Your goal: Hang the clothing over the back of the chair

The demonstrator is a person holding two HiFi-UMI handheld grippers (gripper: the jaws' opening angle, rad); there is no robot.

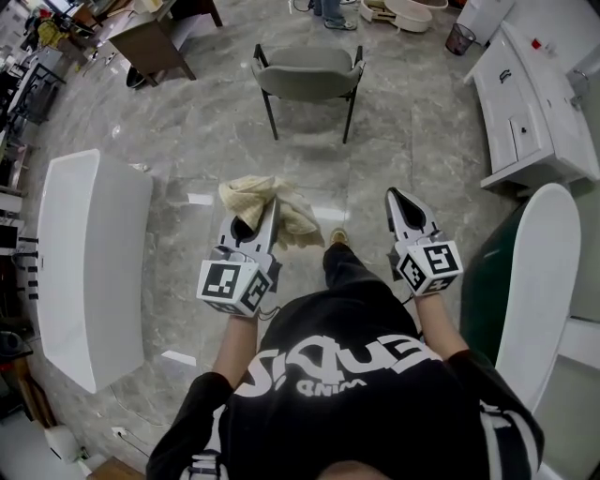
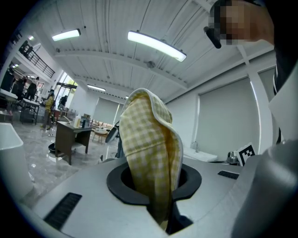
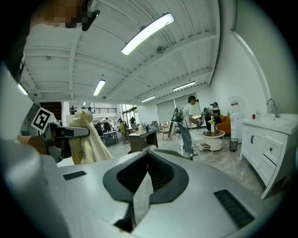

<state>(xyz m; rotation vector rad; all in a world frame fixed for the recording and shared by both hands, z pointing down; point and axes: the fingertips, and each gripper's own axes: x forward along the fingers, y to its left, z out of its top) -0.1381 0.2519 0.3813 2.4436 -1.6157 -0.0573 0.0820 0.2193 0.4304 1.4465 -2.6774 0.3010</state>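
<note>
A grey chair (image 1: 307, 75) on dark legs stands ahead on the marble floor, with its back towards me. My left gripper (image 1: 265, 217) is shut on a yellow checked piece of clothing (image 1: 272, 208), which drapes over its tip, well short of the chair. In the left gripper view the clothing (image 2: 149, 148) rises from between the closed jaws and hides most of the chair (image 2: 111, 134). My right gripper (image 1: 395, 197) is level with the left one, its jaws together with nothing between them. From the right gripper view the clothing (image 3: 88, 137) hangs off to the left.
A long white tub (image 1: 89, 262) lies on the floor at left. A white cabinet (image 1: 525, 112) and another white tub (image 1: 544, 281) stand at right. Beyond the chair are a wooden desk (image 1: 150, 42), a person's legs (image 1: 333, 11) and a small bin (image 1: 459, 37).
</note>
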